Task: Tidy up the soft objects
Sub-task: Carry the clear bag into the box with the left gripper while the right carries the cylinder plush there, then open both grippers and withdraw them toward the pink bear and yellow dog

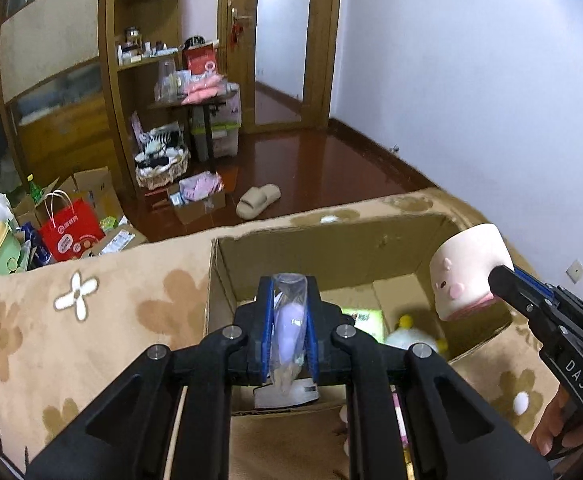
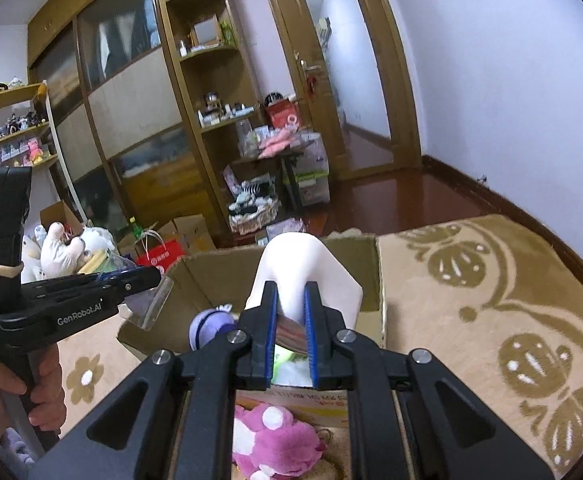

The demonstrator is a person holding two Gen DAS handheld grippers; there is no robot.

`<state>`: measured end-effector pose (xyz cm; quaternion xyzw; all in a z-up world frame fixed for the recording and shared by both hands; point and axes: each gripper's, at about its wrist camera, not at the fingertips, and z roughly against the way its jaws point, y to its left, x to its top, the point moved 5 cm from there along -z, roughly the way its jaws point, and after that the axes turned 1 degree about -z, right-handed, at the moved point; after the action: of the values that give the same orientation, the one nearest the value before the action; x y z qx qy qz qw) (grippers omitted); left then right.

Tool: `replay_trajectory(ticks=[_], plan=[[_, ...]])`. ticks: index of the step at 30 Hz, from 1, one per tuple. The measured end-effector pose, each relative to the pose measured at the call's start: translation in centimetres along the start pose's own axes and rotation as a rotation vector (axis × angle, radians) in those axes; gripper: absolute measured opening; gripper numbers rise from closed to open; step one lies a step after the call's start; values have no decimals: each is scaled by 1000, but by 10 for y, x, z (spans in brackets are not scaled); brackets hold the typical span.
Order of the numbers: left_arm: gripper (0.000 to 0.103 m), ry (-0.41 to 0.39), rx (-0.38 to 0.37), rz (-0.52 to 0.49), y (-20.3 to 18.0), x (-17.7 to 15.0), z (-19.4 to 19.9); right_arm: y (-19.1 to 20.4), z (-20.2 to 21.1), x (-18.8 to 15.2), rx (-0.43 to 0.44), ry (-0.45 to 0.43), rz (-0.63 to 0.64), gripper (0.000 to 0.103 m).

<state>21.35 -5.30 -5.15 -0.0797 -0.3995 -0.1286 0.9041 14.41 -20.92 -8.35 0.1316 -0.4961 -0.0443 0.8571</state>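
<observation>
Our left gripper point(image 1: 289, 308) has its jaws clenched on a bagged purple toy point(image 1: 289, 320), and the right gripper point(image 2: 291, 312) grips the cream plush point(image 2: 303, 276). The cardboard box point(image 1: 331, 248) lies just below both; we should lower well inside before releasing.

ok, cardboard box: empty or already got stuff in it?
Not empty. The cardboard box already holds a green packet and a white-and-yellow plush on its floor.
</observation>
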Motion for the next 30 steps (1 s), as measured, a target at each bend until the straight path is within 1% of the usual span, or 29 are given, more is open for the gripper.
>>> replay_trajectory(ticks=[3,5,8,10,13,16,17,19,21,23,25,27,29,30], plan=[[15,21,9,-1,0,-6,-7,-4,-10,-7,-1,33,-8,14],[19,37,40,-5,2,-9,-12,-6,-14,-10,-3,47,-8,15],[20,80,80,1,7,-14,-19,-11,-18,-15,-11,65,-20,18],[20,101,79,29,12,-17,-22,-14,-19,-15,-12,70,-44,18],[24,110,77,49,15,-20,-19,-17,-16,-14,-6,67,-63,18],[32,111,96,39,17,-19,-12,-18,-9,-12,-12,46,-67,19],[37,113,95,40,17,-18,-10,-18,-6,-11,-12,42,-70,19],[41,103,92,40,18,-17,-2,-18,-2,-12,-10,42,-76,19],[50,90,104,30,17,-17,5,-17,4,-11,-9,40,-78,20],[53,81,115,24,17,-18,11,-16,11,-11,-8,36,-77,27],[56,79,118,27,17,-20,19,-16,19,-10,-6,29,-78,46],[60,80,116,33,18,-22,24,-16,27,-10,-6,22,-82,51],[71,76,125,37,17,-26,32,-16,33,-11,-8,25,-83,58],[77,70,137,42,18,-28,35,-16,36,-12,-3,31,-85,66]])
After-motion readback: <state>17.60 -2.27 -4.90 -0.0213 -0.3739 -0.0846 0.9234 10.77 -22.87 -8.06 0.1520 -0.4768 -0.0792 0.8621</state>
